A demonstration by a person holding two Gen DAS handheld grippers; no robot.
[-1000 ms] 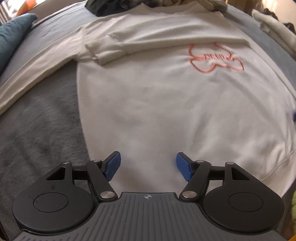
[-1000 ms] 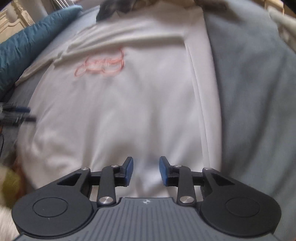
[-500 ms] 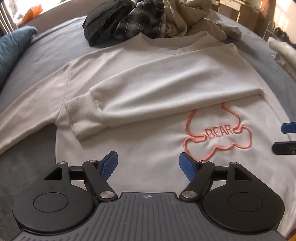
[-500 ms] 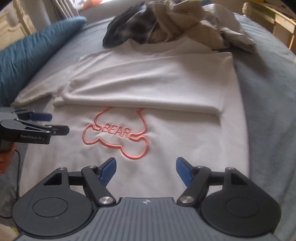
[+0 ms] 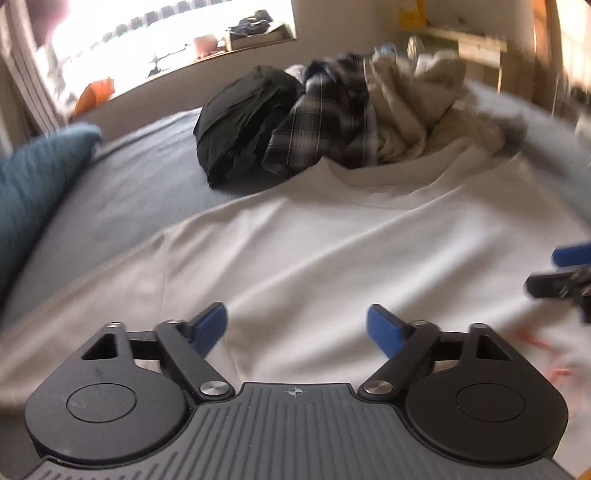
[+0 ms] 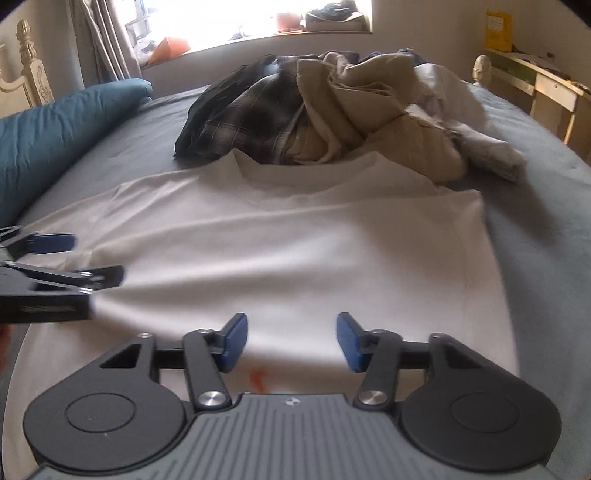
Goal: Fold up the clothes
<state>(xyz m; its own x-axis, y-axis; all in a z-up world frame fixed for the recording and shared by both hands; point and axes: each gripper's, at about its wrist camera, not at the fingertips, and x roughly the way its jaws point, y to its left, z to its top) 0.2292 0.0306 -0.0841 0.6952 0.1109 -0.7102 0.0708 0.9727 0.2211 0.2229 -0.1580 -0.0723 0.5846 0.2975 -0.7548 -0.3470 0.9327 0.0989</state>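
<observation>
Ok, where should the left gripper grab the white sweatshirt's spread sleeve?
Take the white sweatshirt by its outstretched sleeve, well out along it, coming from above. It lies flat on the grey bed cover, so the open left gripper must pinch up a fold.

Pink print on the white sweatshirt (image 6: 295, 258) mostly tucked under the right gripper (image 6: 291, 339), just a smear showing. Left gripper (image 6: 55, 273) blurred and cut off at frame edge. Can't make out the windowsill clutter (image 6: 317, 16), too blown out.
</observation>
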